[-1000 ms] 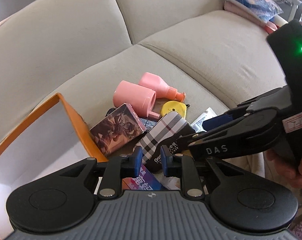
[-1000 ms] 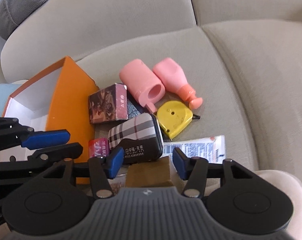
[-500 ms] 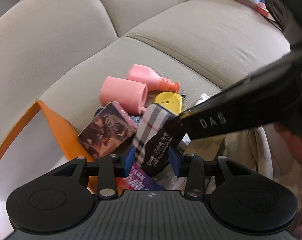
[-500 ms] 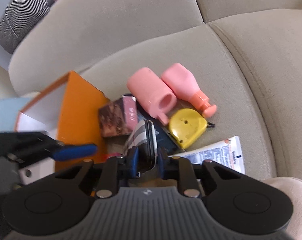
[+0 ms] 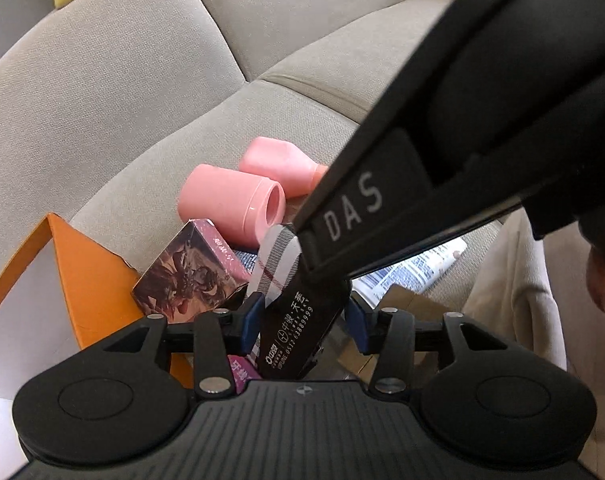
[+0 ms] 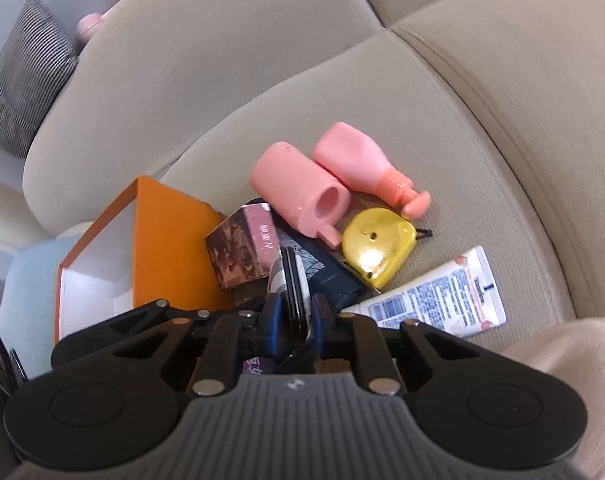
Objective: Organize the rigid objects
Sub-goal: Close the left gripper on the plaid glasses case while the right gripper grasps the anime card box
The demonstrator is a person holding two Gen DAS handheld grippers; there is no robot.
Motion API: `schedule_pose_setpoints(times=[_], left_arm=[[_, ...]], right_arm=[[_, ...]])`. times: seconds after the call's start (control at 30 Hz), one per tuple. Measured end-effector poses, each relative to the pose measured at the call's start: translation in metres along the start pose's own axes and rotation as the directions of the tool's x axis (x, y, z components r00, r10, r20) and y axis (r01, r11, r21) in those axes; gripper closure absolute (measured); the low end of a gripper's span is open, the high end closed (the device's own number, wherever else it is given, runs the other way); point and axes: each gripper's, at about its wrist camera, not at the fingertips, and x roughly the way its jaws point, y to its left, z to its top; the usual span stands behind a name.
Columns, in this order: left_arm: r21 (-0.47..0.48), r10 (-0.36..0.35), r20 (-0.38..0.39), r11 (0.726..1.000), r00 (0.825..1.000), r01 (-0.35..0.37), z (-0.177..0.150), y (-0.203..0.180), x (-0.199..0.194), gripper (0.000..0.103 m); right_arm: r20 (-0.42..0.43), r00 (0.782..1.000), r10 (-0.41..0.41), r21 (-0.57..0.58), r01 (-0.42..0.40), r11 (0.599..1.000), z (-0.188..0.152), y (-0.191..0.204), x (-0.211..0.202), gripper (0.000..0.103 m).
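Note:
My right gripper [image 6: 294, 320] is shut on a plaid tin case [image 6: 290, 280], held edge-on above the pile. In the left wrist view the same case [image 5: 290, 296] hangs from the right gripper's arm and sits between my left gripper's [image 5: 302, 320] open fingers, which stand apart from its sides. An orange box [image 6: 158, 240] with a white inside lies open at the left. A dark picture card box [image 6: 242, 248], a pink cup [image 6: 298, 192], a pink bottle [image 6: 362, 164], a yellow tape measure [image 6: 374, 248] and a white tube [image 6: 434, 300] lie on the sofa seat.
The beige sofa seat [image 6: 482, 120] and backrest surround the pile. A striped grey cushion [image 6: 22, 76] lies at the far left. A pale blue cushion [image 6: 26, 280] sits beside the orange box. A brown cardboard piece [image 5: 406, 304] lies under the grippers.
My right gripper closed on the plaid case and lifted it, turning it on edge. My left gripper opened wider and now flanks the case.

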Motion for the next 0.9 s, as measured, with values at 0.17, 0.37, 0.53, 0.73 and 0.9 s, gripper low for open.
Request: schedule_pose_setpoints(times=[0.17, 0.37, 0.53, 0.73, 0.9], left_arm=[[0.089, 0.062, 0.009, 0.994, 0.998, -0.062, -0.002, -0.008, 0.002, 0.059], [0.047, 0.087, 0.024, 0.995, 0.996, -0.088, 0.007, 0.008, -0.006, 0.072], [0.021, 0.146, -0.015, 0.989, 0.989, -0.145, 0.007, 0.012, 0.001, 0.071], [0.006, 0.166, -0.029, 0.986, 0.986, -0.166, 0.008, 0.007, 0.013, 0.079], [-0.083, 0.136, 0.013, 0.987, 0.991, -0.135, 0.004, 0.016, -0.018, 0.083]], right_arm=[[-0.004, 1.000, 0.018, 0.020, -0.017, 1.000, -0.001, -0.009, -0.003, 0.086], [0.057, 0.998, -0.013, 0.033, 0.011, 0.999, 0.002, -0.018, -0.015, 0.079], [0.033, 0.998, -0.059, -0.001, 0.059, 0.998, 0.001, -0.022, -0.004, 0.079], [0.016, 0.998, -0.064, -0.024, 0.065, 0.998, -0.002, -0.022, 0.004, 0.079], [0.027, 0.998, -0.060, -0.081, 0.062, 0.995, 0.002, -0.021, 0.003, 0.079]])
